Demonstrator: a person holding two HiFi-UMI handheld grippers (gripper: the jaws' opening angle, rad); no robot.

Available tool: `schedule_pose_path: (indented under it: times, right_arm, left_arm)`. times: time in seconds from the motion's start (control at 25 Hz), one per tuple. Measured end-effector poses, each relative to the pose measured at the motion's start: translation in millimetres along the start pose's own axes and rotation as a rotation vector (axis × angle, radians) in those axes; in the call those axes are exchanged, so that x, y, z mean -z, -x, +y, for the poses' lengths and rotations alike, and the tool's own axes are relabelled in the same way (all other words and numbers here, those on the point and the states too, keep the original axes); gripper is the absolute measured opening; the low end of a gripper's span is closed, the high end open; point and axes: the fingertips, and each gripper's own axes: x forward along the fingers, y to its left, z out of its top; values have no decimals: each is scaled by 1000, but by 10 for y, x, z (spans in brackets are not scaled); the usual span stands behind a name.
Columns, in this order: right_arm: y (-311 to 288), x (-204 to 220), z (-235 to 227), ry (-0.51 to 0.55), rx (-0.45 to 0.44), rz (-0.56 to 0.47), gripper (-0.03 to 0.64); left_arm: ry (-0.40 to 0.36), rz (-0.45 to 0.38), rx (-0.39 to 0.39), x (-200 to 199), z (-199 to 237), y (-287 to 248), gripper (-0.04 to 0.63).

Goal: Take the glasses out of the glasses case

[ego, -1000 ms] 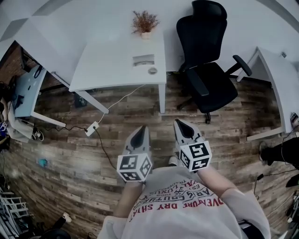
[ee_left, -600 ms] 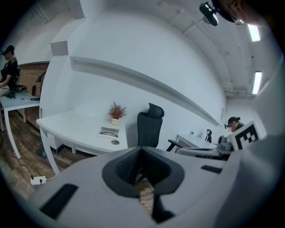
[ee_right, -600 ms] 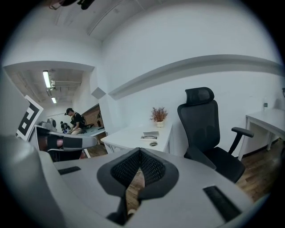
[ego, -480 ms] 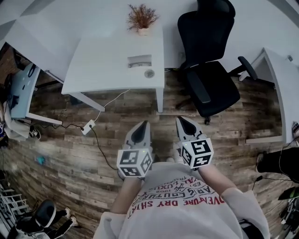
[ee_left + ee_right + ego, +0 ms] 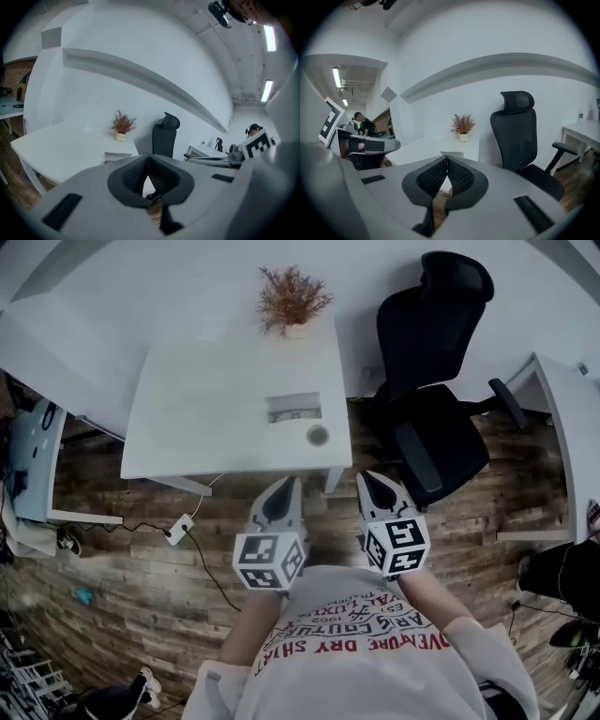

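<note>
A plain white-walled office with a plank floor. A white table (image 5: 187, 427) fills the upper middle of the head view, with bare floor between it and the person.

Toward the table's right half lies a flat, pale grey oblong, which I take to be the glasses case (image 5: 295, 409). It looks closed, though it is too small to be sure, and no glasses show outside it. Just below and to its right, near the front edge, sits a small round object (image 5: 318, 435) that I can't identify. A potted dried plant (image 5: 293, 301) stands at the far edge behind the case. The case therefore lies in open tabletop, easy to reach from the near side.

Right of the table is a black office chair (image 5: 436, 418), angled away, and the corner of a second desk (image 5: 572, 427) shows at the right edge. A power strip (image 5: 178, 529) trails its cable across the floor at lower left.

In the lower middle, the person holds both tools side by side in front of the chest, pointing at the table. The left gripper (image 5: 284, 491) has its jaws pressed together with nothing between them, and the right gripper (image 5: 370, 486) is likewise closed and empty. Both are well short of the case, so I'd judge the task has not begun. The jaws will need to part before they can work the case.
</note>
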Motion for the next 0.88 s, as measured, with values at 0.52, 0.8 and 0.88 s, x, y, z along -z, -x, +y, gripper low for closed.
schedule_pose_path:
  times: [0.52,0.8,0.88]
  right_arm:
    - [-1546,-299,304,-36,24,81,12]
    - [-1968,-215,329,-28,-61,188,12]
    - [-2103,-173,339,-24,-119,242,12]
  left_arm:
    - [35,69,47,-454,1355,-849,8]
    - [73,125,39,-367,1500,-1124,9]
    - [77,138,26,-345,1532,-1198,8]
